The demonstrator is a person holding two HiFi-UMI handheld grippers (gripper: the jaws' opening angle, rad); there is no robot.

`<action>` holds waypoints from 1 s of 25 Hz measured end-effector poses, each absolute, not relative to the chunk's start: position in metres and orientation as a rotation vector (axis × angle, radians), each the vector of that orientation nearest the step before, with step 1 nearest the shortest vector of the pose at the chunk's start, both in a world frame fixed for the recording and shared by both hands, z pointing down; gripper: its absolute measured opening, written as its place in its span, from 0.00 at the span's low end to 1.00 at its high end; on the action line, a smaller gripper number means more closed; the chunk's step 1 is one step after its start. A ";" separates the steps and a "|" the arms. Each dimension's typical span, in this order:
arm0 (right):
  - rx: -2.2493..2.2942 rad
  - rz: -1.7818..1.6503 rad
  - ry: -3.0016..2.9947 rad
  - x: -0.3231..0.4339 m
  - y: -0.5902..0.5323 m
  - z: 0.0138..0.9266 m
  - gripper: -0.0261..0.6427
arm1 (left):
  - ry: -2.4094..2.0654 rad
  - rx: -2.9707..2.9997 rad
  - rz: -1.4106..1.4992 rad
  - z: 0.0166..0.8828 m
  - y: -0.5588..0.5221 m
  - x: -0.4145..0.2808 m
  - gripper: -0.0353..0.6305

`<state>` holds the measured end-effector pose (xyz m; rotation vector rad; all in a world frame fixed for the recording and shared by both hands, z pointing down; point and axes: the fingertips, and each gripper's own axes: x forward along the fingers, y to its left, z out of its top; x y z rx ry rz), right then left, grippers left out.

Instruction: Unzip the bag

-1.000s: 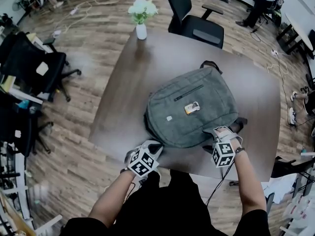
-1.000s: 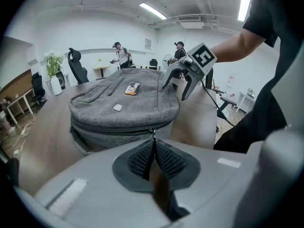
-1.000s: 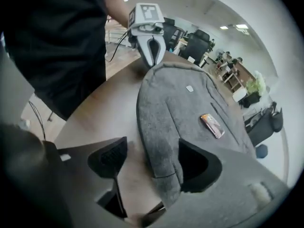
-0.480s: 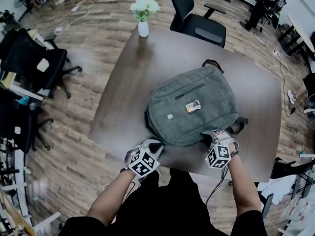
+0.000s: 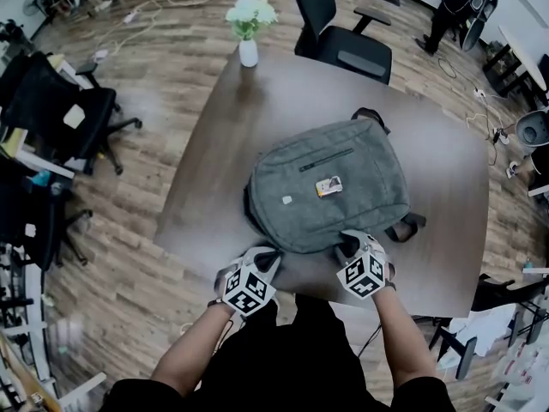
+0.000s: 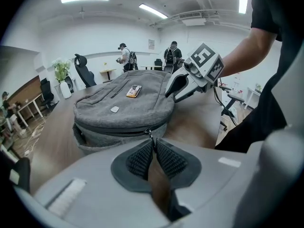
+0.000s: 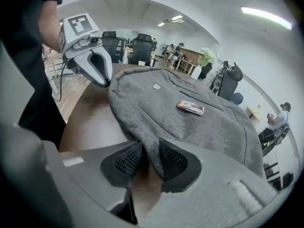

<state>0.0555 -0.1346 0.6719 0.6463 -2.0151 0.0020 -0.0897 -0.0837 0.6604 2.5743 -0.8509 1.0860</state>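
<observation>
The grey fabric backpack [image 5: 330, 187] lies flat on the dark wooden counter [image 5: 257, 118], where the left tongs [image 5: 264, 256] are pressed together on its small metal zipper pull [image 6: 150, 136] and the right tongs [image 5: 349, 245], having just been closing, pinch its near edge.

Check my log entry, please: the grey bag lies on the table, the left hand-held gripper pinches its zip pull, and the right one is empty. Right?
Not quite. The right hand-held gripper is not empty: its jaws have just been closing and pinch a fold of the bag at its near edge, as the right gripper view shows. The rest stands.
</observation>
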 end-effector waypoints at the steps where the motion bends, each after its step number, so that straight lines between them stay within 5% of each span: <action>1: 0.672 0.023 -2.016 0.053 -0.135 0.672 0.19 | -0.863 2.568 1.079 0.660 -0.084 -0.091 0.12; 25: 0.779 -0.082 -1.999 -0.029 -0.111 0.677 0.17 | -0.878 2.504 0.993 0.670 -0.085 -0.072 0.10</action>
